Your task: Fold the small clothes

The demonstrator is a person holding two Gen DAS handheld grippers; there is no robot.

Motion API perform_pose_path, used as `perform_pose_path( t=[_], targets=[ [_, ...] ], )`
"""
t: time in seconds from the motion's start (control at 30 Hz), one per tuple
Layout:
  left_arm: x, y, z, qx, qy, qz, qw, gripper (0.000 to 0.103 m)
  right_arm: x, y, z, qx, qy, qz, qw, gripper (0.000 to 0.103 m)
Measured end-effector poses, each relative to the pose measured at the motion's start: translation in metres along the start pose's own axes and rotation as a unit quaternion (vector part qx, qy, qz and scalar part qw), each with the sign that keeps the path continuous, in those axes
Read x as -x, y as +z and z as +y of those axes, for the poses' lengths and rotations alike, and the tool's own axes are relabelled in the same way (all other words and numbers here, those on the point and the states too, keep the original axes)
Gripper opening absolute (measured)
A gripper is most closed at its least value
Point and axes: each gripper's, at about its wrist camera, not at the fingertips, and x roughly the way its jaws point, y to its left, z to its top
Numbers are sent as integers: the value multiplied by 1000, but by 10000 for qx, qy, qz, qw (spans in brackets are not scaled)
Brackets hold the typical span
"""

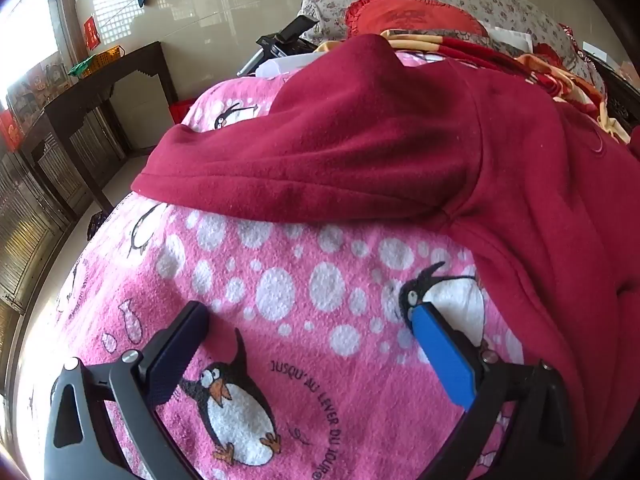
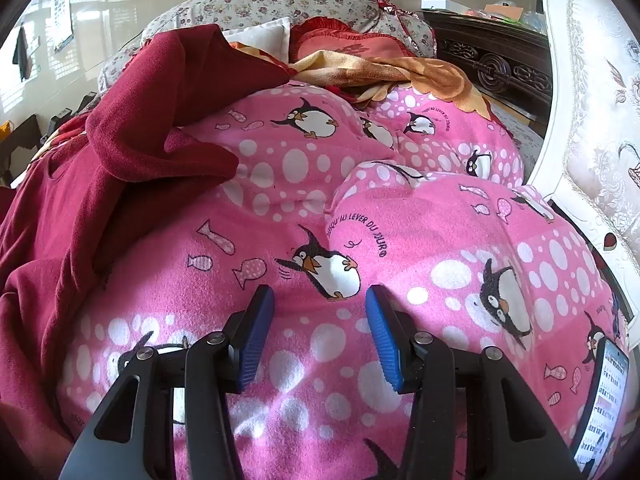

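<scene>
Sweater (image 1: pixel 360 140) lies rumpled on the penguin blanket (image 1: pixel 304 280), at twelve o'clock from the left gripper (image 1: pixel 308 332); folding looks barely begun. Left and right gripper (image 2: pixel 320 320) both hover apart, empty.

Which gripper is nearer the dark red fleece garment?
Left. The left gripper hangs just below the garment's sleeve; the right gripper is off to its side.

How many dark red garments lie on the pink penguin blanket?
1: the dark red garment lies on the pink penguin blanket, spread left of the right gripper's view; more may be hidden.
</scene>
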Motion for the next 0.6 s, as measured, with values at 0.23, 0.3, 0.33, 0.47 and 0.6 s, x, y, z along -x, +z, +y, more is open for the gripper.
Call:
perform_pose_path(
  t=[0.23, 0.3, 0.33, 0.47, 0.6],
  targets=[
    [0, 0, 0, 3, -4, 1, 10000, 103, 0, 0, 0, -2, 2, -3, 10000, 26],
    [0, 0, 0, 2, -2, 1, 10000, 103, 0, 0, 0, -1, 2, -4, 10000, 26],
    [0, 0, 0, 3, -4, -1, 10000, 103, 0, 0, 0, -1, 1, -3, 10000, 26],
    [1, 0, -2, -6, 9, 2, 10000, 103, 0, 0, 0, -1, 1, -4, 10000, 26],
    [1, 1, -3, -6, 9, 1, 10000, 103, 0, 0, 0, -1, 1, -3, 10000, 26]
  ],
)
